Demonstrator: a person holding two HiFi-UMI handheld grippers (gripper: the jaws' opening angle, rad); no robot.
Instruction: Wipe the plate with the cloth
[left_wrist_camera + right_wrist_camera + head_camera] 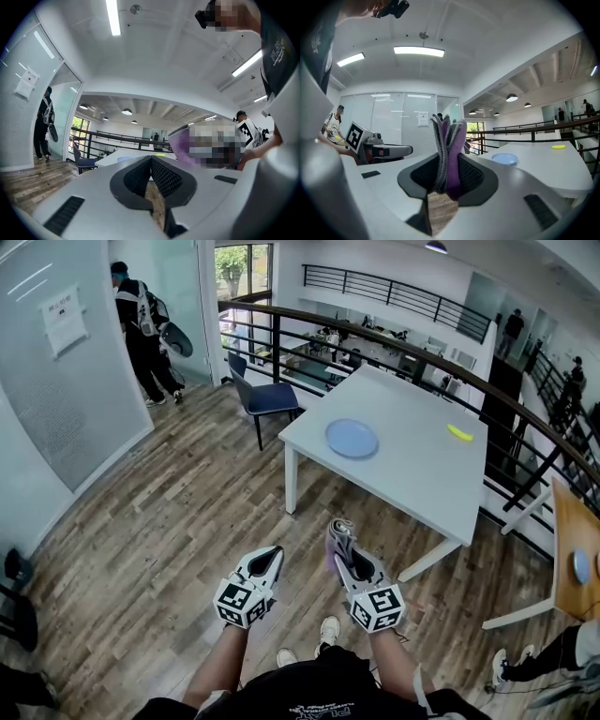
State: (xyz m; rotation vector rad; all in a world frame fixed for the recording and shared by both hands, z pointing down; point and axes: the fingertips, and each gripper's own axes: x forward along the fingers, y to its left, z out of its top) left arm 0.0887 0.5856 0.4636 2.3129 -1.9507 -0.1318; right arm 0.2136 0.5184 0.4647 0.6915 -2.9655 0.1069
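While both grippers hang over the wooden floor (159, 549), short of the white surface (412, 474), the left gripper (273, 557) has its fingers (165, 176) closed tip to tip with nothing between them. Right gripper (343, 551): fingers (425, 174) clamped on a folded purple-and-grey cloth (449, 149) that stands up above them. The blue plate (352, 439) lies near the surface's left edge, well apart from the cloth. The printed sheet (64, 320) on the glass wall is too small to read.

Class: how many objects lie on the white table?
2. A blue plate lies toward the white table's left side; a small yellow object lies near its far right edge. None seems hidden.
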